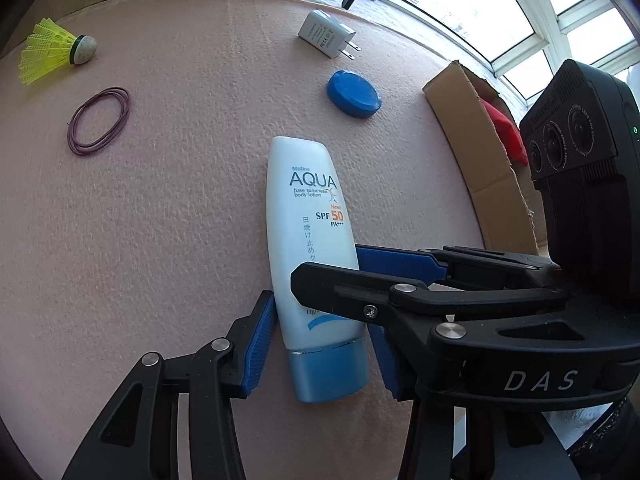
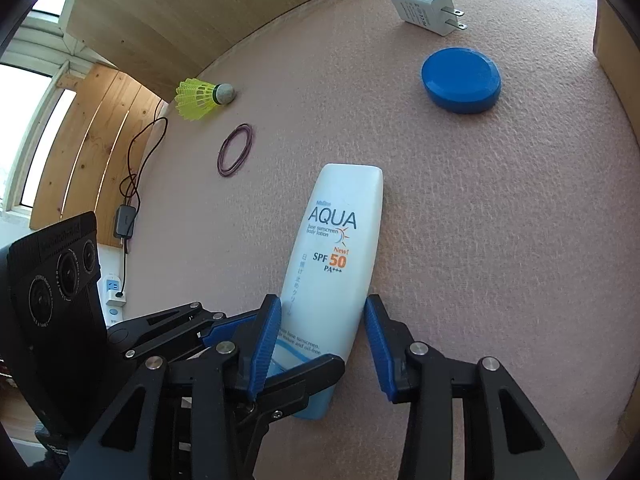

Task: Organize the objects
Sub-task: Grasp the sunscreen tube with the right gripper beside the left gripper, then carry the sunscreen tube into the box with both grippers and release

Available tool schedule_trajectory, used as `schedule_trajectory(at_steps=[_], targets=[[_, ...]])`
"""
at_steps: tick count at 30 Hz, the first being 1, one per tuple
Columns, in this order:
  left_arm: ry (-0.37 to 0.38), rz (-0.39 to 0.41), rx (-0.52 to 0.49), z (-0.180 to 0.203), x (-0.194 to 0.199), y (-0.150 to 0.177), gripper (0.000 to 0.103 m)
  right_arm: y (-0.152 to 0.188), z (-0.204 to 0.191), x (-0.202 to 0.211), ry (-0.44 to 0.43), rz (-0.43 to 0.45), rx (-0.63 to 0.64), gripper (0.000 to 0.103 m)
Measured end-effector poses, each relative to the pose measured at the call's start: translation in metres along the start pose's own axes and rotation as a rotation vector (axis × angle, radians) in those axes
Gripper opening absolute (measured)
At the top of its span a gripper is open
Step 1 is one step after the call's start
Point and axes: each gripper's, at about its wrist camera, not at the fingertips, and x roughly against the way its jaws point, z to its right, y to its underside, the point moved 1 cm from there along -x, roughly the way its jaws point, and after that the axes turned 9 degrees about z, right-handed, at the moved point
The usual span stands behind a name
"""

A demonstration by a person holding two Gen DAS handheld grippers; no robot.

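A white AQUA sunscreen tube [image 1: 306, 220] with a blue cap lies on the pink felt mat [image 1: 180, 200]; it also shows in the right wrist view [image 2: 336, 248]. My left gripper [image 1: 324, 320] has its blue pads on both sides of the tube's lower body, closed on it. My right gripper [image 2: 322, 320] also straddles the tube, its blue pads touching both sides. The two grippers cross over the cap end, each showing in the other's view.
On the mat lie a blue round lid [image 1: 354, 93], a white charger plug [image 1: 329, 39], a yellow shuttlecock [image 1: 52, 50] and a purple rubber band [image 1: 100, 120]. A cardboard box [image 1: 492, 152] with a red item stands at the right.
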Motion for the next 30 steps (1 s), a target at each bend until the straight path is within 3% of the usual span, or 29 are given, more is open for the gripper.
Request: schedule_trajectory(at_steps=[12, 23, 30], targets=[[0.040, 0.067, -0.038, 0.039, 0.014, -0.020, 0.049, -0.007, -0.002, 0.037, 0.031, 0.096, 0.035, 0.037], [0.122, 0.128, -0.167, 0.138, -0.002, -0.058, 0.049, -0.021, 0.032, 0.125, 0.086, 0.269, 0.014, 0.037], [0.167, 0.126, -0.238, 0.194, -0.012, -0.062, 0.049, -0.021, 0.065, 0.170, 0.133, 0.341, -0.025, 0.037]])
